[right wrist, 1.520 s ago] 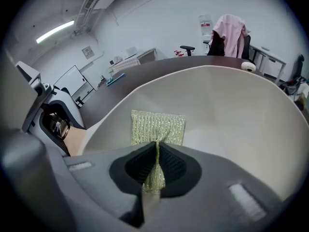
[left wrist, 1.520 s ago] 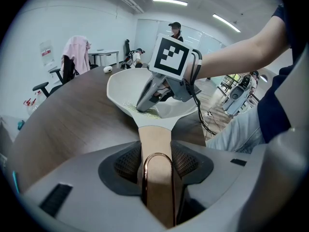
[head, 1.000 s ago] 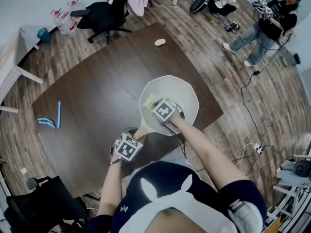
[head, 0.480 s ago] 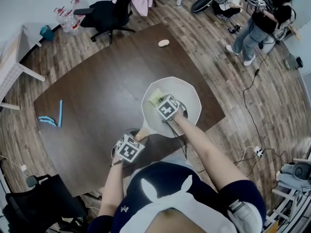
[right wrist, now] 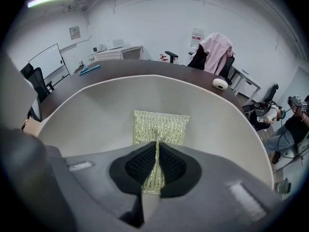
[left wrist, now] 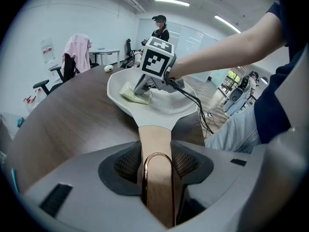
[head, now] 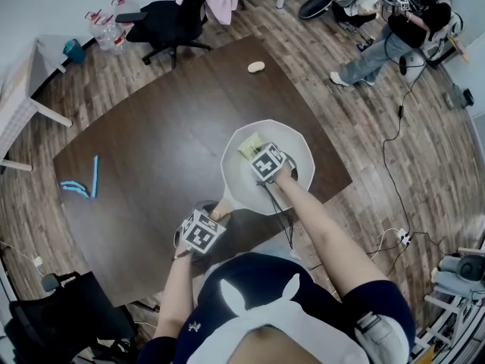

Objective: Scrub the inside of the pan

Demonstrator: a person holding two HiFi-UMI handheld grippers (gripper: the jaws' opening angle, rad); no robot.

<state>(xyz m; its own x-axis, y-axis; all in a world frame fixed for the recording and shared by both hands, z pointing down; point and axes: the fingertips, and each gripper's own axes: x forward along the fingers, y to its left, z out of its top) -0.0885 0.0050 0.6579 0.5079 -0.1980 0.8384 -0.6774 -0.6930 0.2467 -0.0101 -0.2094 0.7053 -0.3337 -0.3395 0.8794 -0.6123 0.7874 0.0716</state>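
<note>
Step in hand: scrubbing. The left tool (left wrist: 157, 166) clamps the pan's handle (left wrist: 155, 139), jaws at mid width with the wood filling the gap. The right tool (right wrist: 155, 170) is pinched nearly closed on one edge of the pad (right wrist: 161, 124). The free part of the pad lies flat on the floor of the pan (right wrist: 96, 110).

To do it well (judgement):
- Hold the handle firmly so the pan neither slides nor swings on the bench (head: 151, 150).
- Press the pad down flat. Dragged by its pinched edge alone, it would likely fold or pull out of the jaws.
- Work in overlapping strokes across the floor, then up the sloped walls and into the corners of the rim.
- Keep the tool's hard tips off the coating.

Pan: it sits on the dark bench near the person's edge, handle pointing toward the person.
- Inside cream-white, wide and shallow, with sloped walls and a many-sided rim.
- Handle of pale wood with a copper-coloured loop (left wrist: 157, 156).
- No foam, water or residue visible.

Pad: yellow-green, rectangular, knitted in glinting stripes.
</note>
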